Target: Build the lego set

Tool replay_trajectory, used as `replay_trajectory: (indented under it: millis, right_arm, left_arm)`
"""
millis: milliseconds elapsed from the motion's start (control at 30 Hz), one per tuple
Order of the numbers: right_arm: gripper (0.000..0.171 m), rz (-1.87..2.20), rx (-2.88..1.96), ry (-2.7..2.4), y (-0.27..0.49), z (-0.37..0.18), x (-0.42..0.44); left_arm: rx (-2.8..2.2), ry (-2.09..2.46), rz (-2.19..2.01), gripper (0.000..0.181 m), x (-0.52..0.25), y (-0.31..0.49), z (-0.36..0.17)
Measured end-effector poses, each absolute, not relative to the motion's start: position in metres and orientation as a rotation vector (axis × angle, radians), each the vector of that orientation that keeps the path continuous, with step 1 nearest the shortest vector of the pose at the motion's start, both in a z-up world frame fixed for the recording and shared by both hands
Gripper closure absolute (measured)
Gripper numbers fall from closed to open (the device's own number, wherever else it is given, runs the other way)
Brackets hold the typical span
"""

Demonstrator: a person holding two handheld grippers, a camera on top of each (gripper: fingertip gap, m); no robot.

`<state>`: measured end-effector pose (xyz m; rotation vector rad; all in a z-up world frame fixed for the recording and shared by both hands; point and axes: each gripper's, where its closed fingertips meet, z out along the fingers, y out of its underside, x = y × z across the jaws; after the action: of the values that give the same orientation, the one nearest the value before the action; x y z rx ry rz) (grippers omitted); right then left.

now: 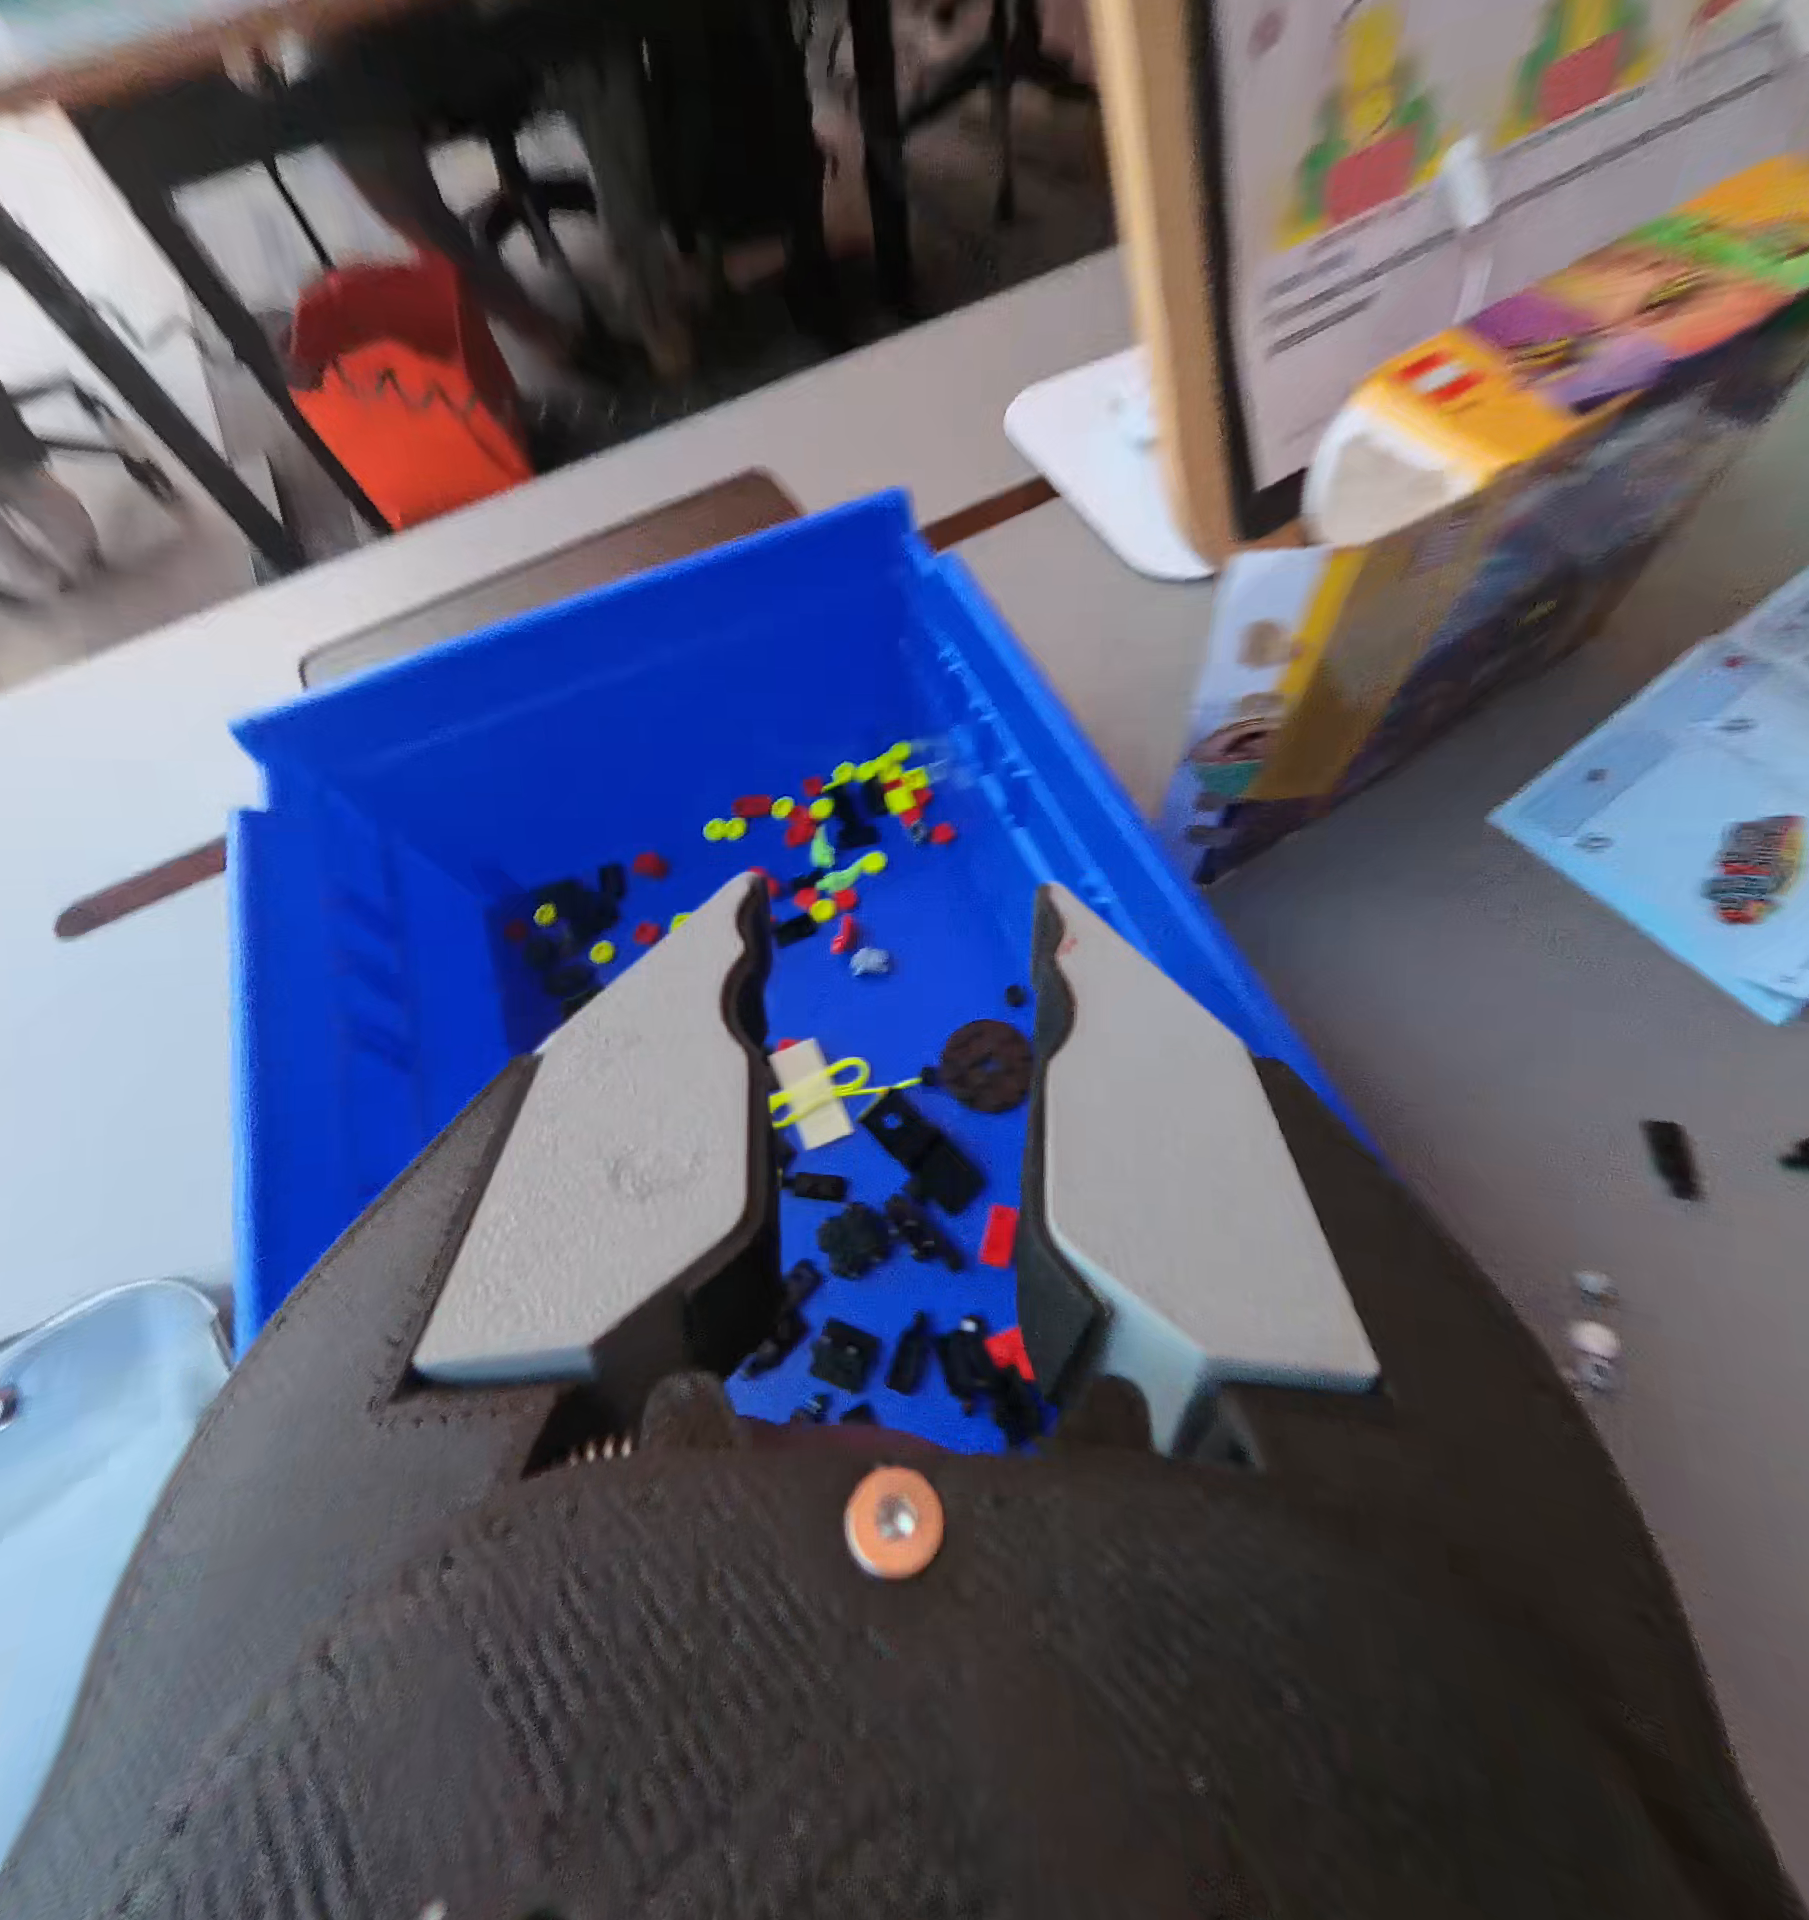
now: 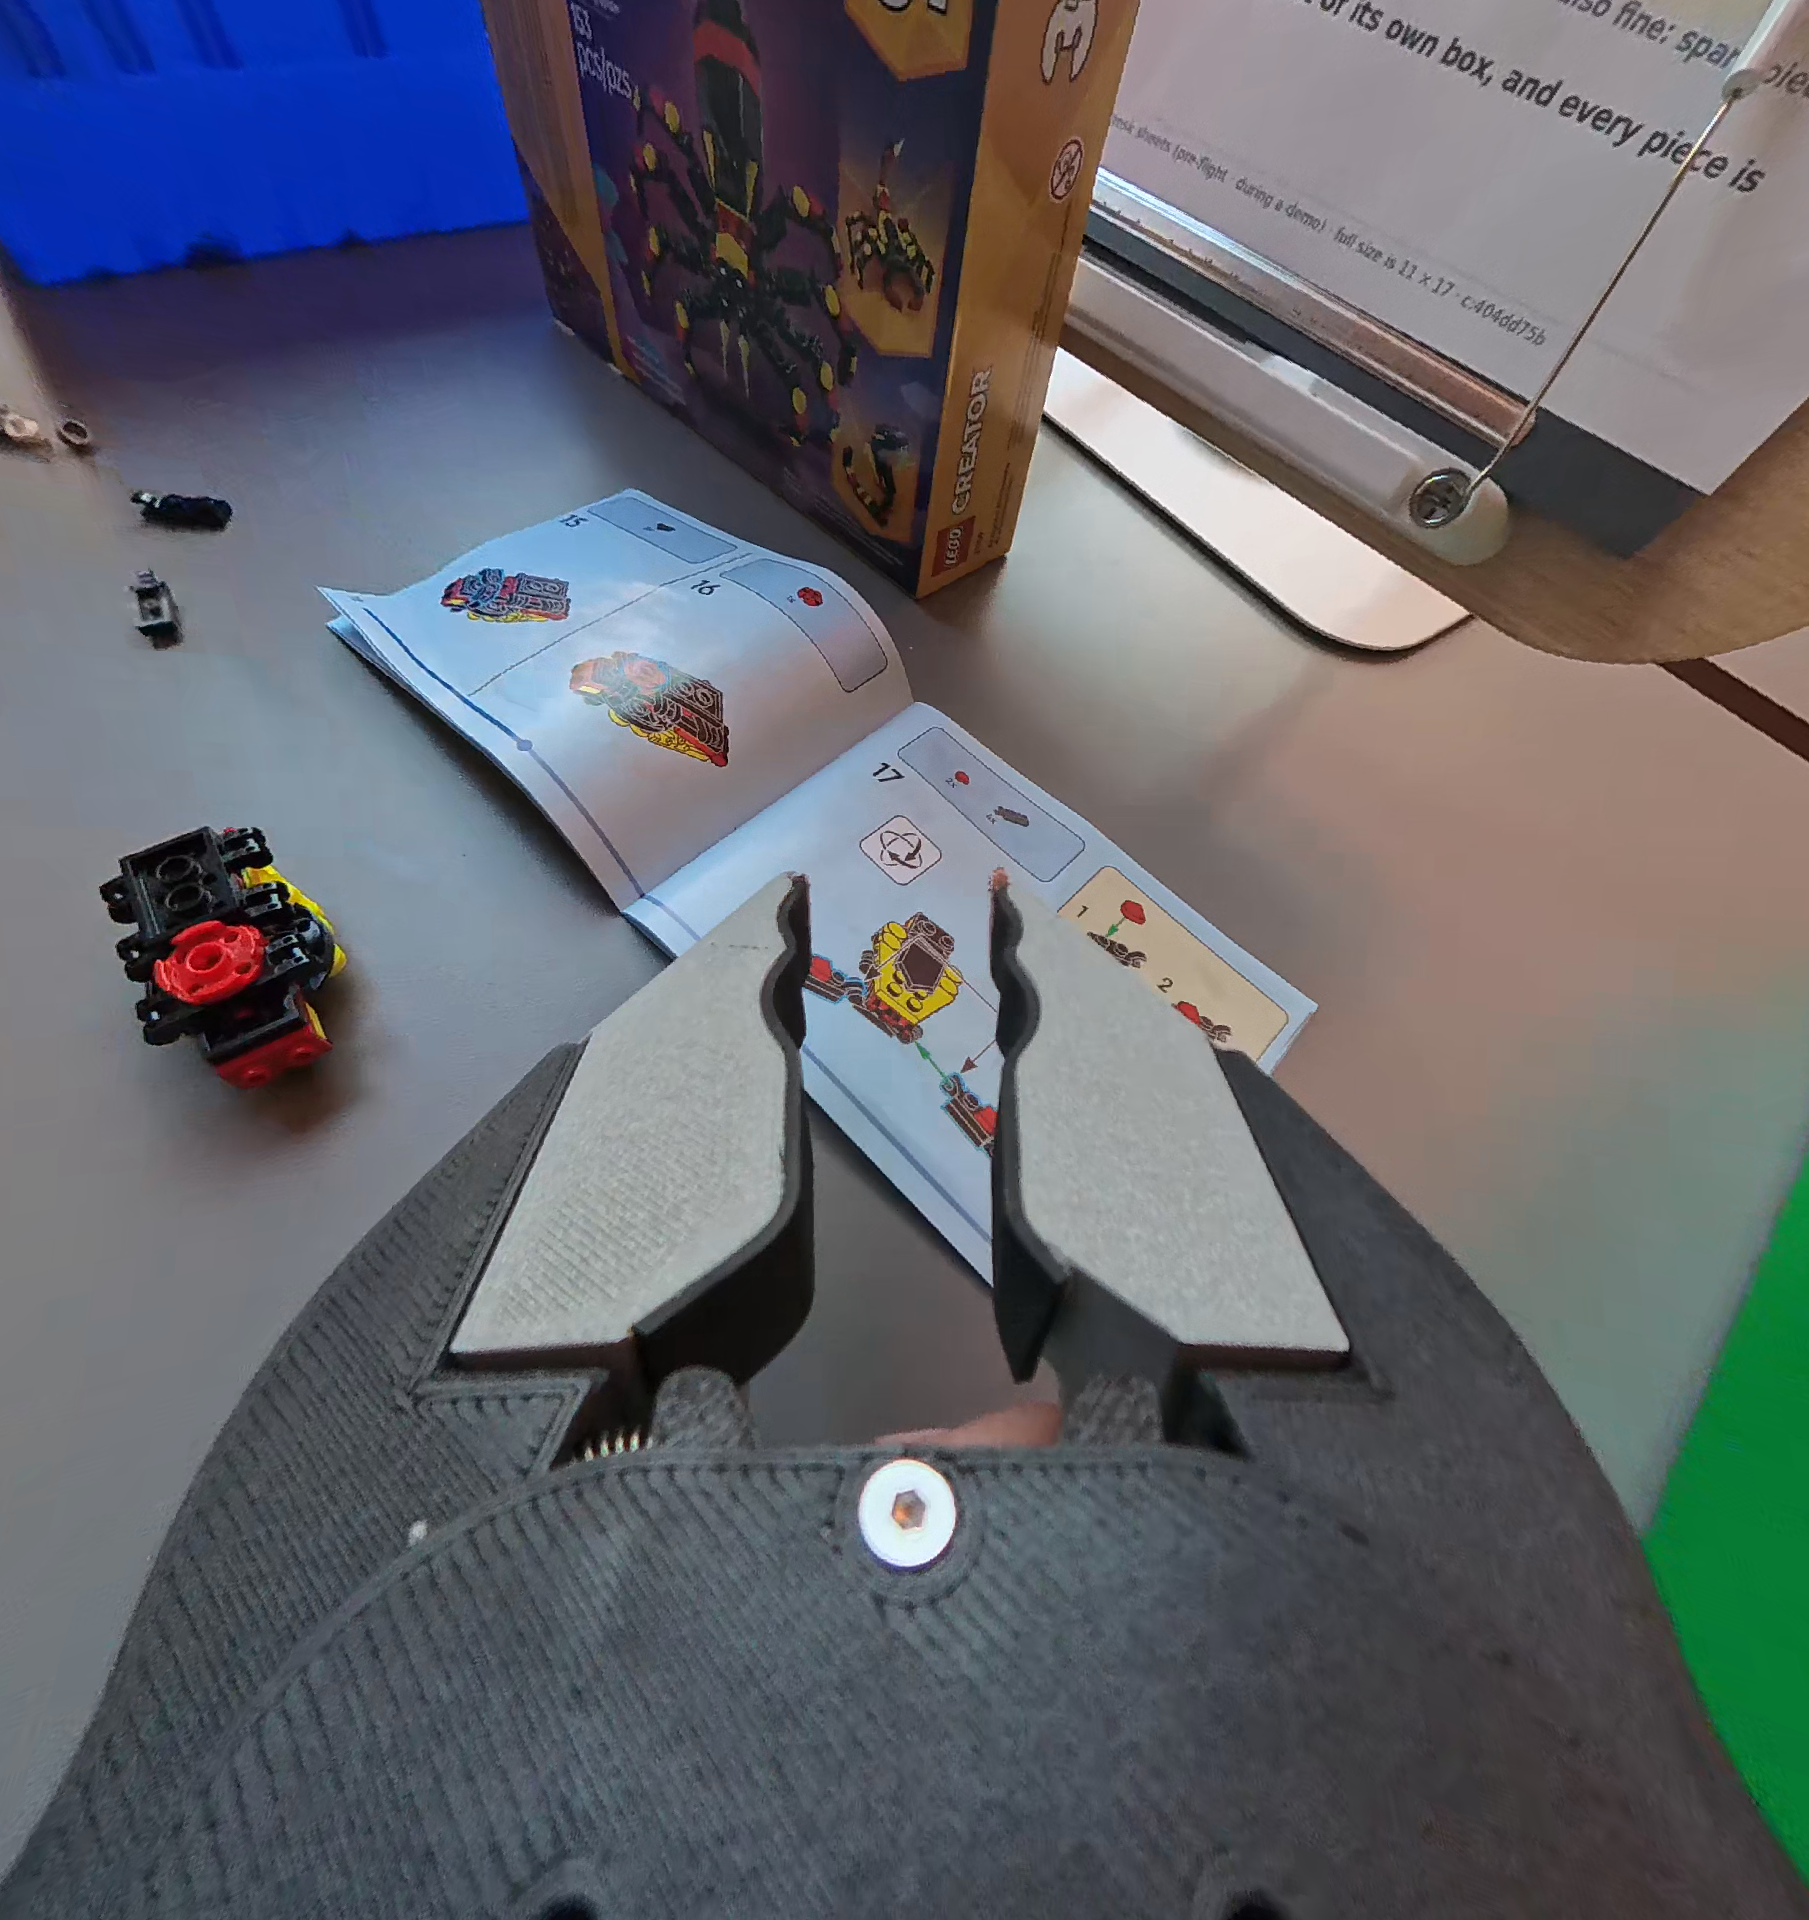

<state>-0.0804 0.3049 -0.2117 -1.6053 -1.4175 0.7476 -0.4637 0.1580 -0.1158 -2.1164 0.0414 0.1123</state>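
Observation:
My left gripper (image 1: 900,904) is open and empty above a blue bin (image 1: 360,935). The bin holds several loose black, red and yellow-green lego pieces (image 1: 848,831), a black round plate (image 1: 986,1065) and a tan piece (image 1: 812,1096). My right gripper (image 2: 898,894) is open and empty above the open instruction booklet (image 2: 671,665). A part-built black, red and yellow lego model (image 2: 225,951) lies on the table to its left. Two small black pieces (image 2: 183,509) (image 2: 155,606) lie farther back.
The lego box (image 2: 806,260) stands behind the booklet and shows in the left wrist view (image 1: 1502,499). A board on a stand (image 2: 1502,208) carries printed sheets at the right. Small metal rings (image 2: 22,424) lie at the far left. A green surface (image 2: 1793,1455) lies at the right edge. My hands' fingertips stand some 45 cm from each other.

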Motion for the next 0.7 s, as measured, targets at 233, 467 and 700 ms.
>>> replay_trajectory:
  millis: [233,467,700]
  right_arm:
    - [0.14,0.707,-1.555,-1.353,0.312,-0.203,-0.077]
    - [0.139,0.703,-1.581,-1.302,0.319,-0.201,-0.075]
    - [0.139,0.666,-1.569,-1.334,0.317,-0.204,-0.076]
  left_arm:
    - [-2.281,-0.052,0.173,0.129,-0.539,0.206,-0.15]
    - [-2.446,0.124,0.136,0.146,-0.526,0.228,-0.186]
    - [-2.649,0.25,0.204,0.158,-0.533,0.22,-0.226]
